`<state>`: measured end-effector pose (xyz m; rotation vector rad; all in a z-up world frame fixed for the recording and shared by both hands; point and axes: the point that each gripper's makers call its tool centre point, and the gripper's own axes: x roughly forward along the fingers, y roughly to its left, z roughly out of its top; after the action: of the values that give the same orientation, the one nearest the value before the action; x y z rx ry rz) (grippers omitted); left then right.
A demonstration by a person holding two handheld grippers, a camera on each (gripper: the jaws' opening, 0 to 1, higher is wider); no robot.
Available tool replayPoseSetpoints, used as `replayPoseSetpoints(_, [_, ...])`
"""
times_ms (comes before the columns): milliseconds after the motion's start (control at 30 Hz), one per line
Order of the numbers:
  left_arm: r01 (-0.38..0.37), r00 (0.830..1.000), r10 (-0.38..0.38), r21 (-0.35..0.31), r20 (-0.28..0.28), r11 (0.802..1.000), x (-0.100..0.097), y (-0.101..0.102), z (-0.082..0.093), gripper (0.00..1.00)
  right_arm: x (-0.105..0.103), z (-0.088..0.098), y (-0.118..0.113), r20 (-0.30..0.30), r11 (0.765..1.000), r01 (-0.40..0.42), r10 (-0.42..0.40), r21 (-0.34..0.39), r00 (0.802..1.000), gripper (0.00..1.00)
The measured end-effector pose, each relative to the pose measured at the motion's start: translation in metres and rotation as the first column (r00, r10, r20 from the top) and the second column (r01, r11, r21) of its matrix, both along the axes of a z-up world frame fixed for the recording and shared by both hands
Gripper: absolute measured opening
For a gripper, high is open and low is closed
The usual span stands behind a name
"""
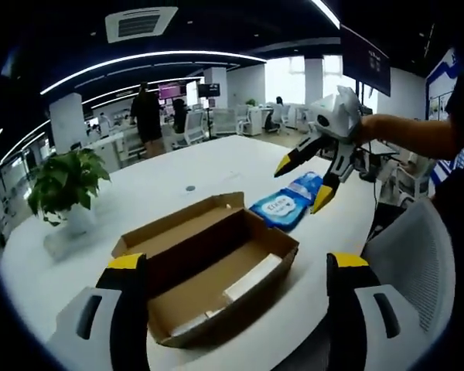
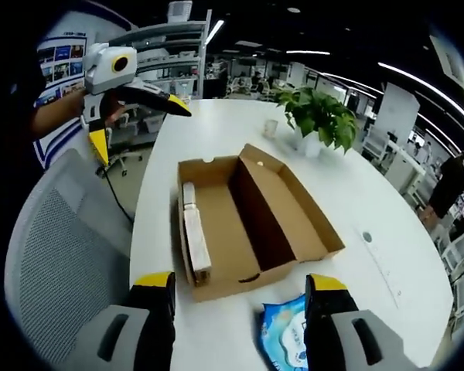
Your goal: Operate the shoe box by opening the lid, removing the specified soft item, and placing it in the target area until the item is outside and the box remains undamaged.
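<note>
Open brown cardboard shoe box (image 2: 247, 224) sits lid-off on the white surface (image 1: 216, 162), blue soft pack (image 1: 288, 202) already out beside it, so both hand-held grippers, left (image 2: 135, 97) and right (image 1: 309, 174), hang wide open, empty.

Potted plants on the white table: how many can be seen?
1. The potted plant stands on the white table, beyond the open shoe box, away from the blue packet. Others may be hidden.

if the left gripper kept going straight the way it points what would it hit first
Probably the open shoe box, which lies on the table straight between and ahead of the left gripper's open jaws; depth is unclear.
</note>
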<state>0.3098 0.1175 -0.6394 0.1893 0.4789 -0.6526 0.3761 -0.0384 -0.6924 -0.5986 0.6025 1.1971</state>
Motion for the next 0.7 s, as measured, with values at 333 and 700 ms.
replayPoseSetpoints(333, [0.009,0.999,-0.009,0.017,0.030,1.000,-0.013,0.003,-0.007,1.00,0.003,-0.011,0.019,0.010,0.996,-0.087,0.087,0.002,0.996,0.63])
replayPoseSetpoints(700, [-0.010,1.000,0.011,-0.039,0.023,0.999,-0.030,0.006,-0.022,1.00,0.011,-0.030,0.042,-0.001,0.989,-0.148,0.148,0.015,0.989,0.57])
